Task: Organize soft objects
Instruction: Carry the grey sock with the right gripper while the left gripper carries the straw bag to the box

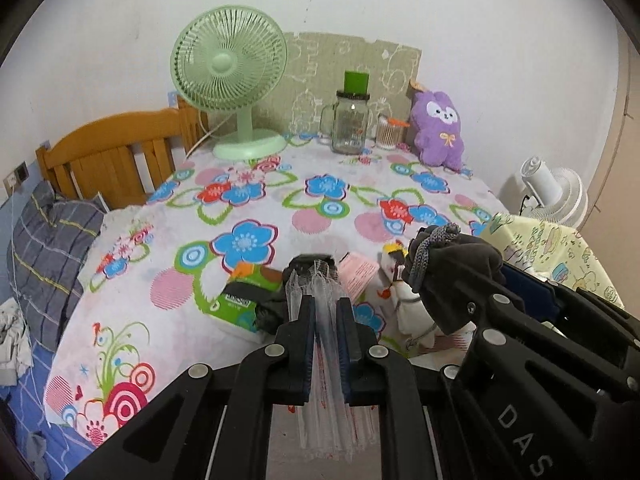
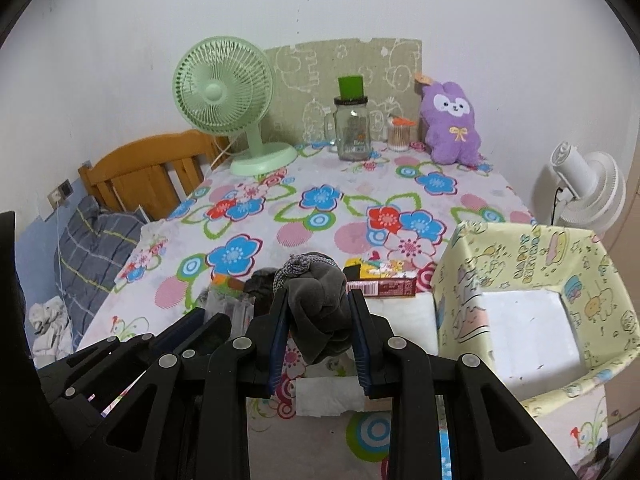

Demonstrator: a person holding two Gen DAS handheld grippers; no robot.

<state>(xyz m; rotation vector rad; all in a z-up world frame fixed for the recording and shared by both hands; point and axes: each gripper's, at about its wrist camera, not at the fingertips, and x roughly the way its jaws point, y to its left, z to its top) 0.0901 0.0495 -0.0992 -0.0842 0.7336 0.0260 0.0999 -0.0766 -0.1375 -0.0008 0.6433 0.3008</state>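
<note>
My left gripper (image 1: 325, 301) is shut on a crinkled clear plastic bag (image 1: 320, 276), which sticks out past the fingertips and hangs down between the pads. My right gripper (image 2: 318, 294) is shut on a bundled dark grey cloth (image 2: 320, 282) with a knitted grey cuff on top; the same cloth (image 1: 460, 272) shows at the right of the left wrist view. Both grippers hover over the near edge of the flowered table (image 1: 280, 200). A purple plush toy (image 2: 452, 124) leans against the back wall. A white plush toy (image 1: 404, 304) lies under the grippers.
A yellow cartoon-print box (image 2: 520, 256) with a white floor stands open at the right. A green tissue pack (image 1: 236, 304), a pink paper (image 1: 360, 272) and a red-brown carton (image 2: 384, 288) lie near the front. At the back stand a green fan (image 2: 224, 92), a glass jar (image 2: 352, 128) and a swab pot (image 2: 398, 136).
</note>
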